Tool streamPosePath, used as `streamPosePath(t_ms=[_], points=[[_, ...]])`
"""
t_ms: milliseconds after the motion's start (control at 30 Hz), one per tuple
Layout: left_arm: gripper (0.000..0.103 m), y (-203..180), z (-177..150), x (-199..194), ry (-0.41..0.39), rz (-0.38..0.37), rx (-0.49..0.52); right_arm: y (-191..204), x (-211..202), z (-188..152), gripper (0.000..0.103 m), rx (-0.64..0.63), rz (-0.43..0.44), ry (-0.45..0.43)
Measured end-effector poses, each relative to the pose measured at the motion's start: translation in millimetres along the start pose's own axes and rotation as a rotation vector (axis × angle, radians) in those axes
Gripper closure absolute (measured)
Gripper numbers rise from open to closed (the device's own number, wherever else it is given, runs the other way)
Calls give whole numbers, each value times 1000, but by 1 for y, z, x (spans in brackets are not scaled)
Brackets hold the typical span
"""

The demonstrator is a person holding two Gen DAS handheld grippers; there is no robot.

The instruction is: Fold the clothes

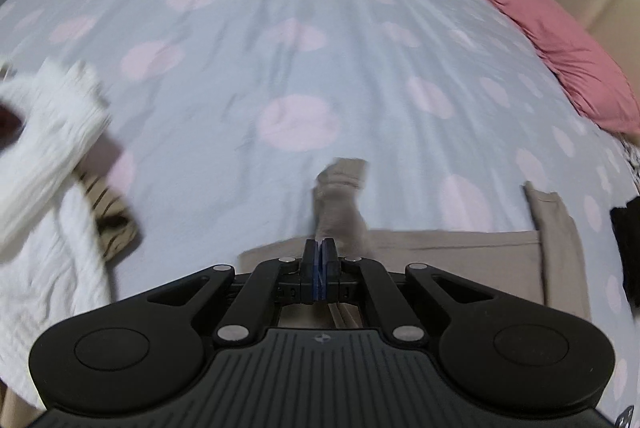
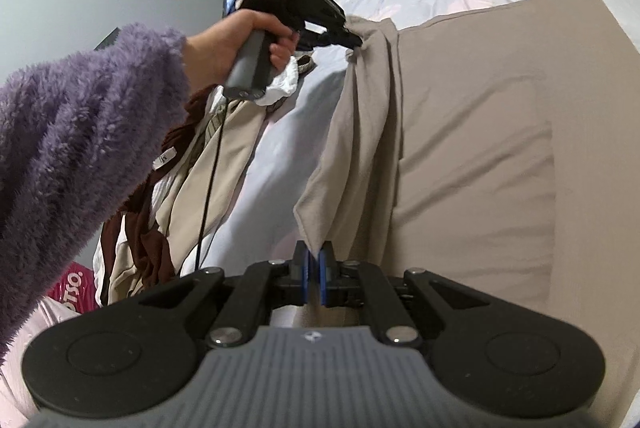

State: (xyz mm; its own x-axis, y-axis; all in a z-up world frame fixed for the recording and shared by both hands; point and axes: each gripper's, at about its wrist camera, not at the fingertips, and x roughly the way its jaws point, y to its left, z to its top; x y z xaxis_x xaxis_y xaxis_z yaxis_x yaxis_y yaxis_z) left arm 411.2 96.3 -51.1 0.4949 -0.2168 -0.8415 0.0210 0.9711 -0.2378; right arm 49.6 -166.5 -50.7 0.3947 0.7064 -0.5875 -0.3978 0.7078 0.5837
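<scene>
The beige garment (image 2: 476, 131) lies spread on the bed (image 1: 248, 39), one side edge lifted. The left gripper (image 2: 354, 39) pinches its far corner; the right gripper (image 2: 314, 270) pinches the near corner. To fold well, carry both corners across together, level and taut, onto the opposite edge

Dotted bed (image 1: 304, 27); beige garment (image 2: 472, 147), pillow (image 1: 572, 67)
</scene>
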Motion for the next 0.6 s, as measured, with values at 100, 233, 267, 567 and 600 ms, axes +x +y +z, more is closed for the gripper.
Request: streamPosePath(t_ms=[100,233,267,567,600], points=[[103,15,-9,5,-1,-4,-36,4,4,0,97,-13,1,11],[103,30,-14,6,-1,-11,-96,6,7,2,96,-22,1,23],[103,34,-14,5,-3,-16,-110,6,8,2,96,-25,0,26],[71,59,-22,3,13,-115,-297,4,11,3,96,-29,-4,43],[69,61,-23,4,15,-126,-325,4,11,3,96,-28,-5,43]])
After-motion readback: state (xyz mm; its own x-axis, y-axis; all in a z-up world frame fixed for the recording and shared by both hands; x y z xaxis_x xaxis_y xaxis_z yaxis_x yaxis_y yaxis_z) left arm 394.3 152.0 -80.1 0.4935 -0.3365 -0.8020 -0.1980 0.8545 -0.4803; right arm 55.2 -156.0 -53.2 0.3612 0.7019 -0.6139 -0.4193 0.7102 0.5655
